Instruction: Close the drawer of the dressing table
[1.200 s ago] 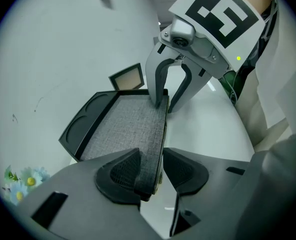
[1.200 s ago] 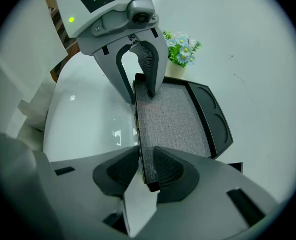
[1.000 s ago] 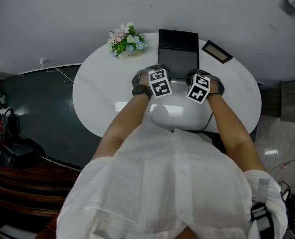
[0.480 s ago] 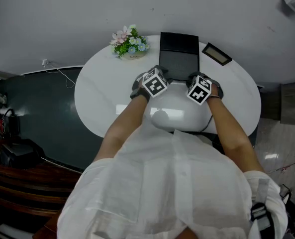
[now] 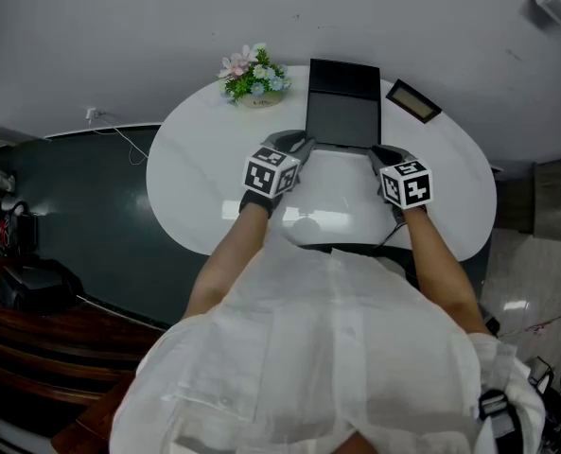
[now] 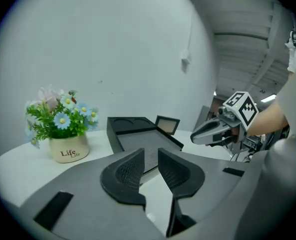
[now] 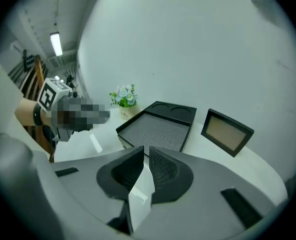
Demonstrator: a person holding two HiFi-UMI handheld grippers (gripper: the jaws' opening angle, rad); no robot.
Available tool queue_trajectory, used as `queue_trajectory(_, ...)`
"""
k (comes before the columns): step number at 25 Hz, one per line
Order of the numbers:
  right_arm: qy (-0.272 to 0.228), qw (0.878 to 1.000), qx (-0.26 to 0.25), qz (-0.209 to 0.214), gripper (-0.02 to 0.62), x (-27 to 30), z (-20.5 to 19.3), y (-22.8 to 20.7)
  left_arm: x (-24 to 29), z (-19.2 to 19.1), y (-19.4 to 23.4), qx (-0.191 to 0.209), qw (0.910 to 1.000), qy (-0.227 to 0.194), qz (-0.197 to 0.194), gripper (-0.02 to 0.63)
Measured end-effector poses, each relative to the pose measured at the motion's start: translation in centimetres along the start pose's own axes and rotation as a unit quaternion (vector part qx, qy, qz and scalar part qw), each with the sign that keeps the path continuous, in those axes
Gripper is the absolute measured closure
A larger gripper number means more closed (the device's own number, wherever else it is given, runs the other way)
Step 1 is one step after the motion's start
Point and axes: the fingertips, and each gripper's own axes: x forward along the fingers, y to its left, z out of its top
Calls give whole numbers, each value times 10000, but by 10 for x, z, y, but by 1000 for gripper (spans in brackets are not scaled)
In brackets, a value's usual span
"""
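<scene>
Both grippers (image 5: pixel 297 142) (image 5: pixel 382 150) higher, empty jaws narrower.

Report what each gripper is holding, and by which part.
Nothing is held. The left gripper and right gripper have just been closing their jaws, with nothing between them.
</scene>
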Motion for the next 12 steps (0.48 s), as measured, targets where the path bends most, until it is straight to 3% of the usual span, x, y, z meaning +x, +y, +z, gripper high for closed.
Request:
queue_trajectory(6, -888, 9933, 720, -171, 569, -46, 8, -2, -39, 14, -11, -85, 9975, -579, 384, 543)
queue_trajectory(12, -1725, 9822, 654, -341, 575, -96, 20, -3, -76, 29, -20, 2, 9904, -1162, 746, 566)
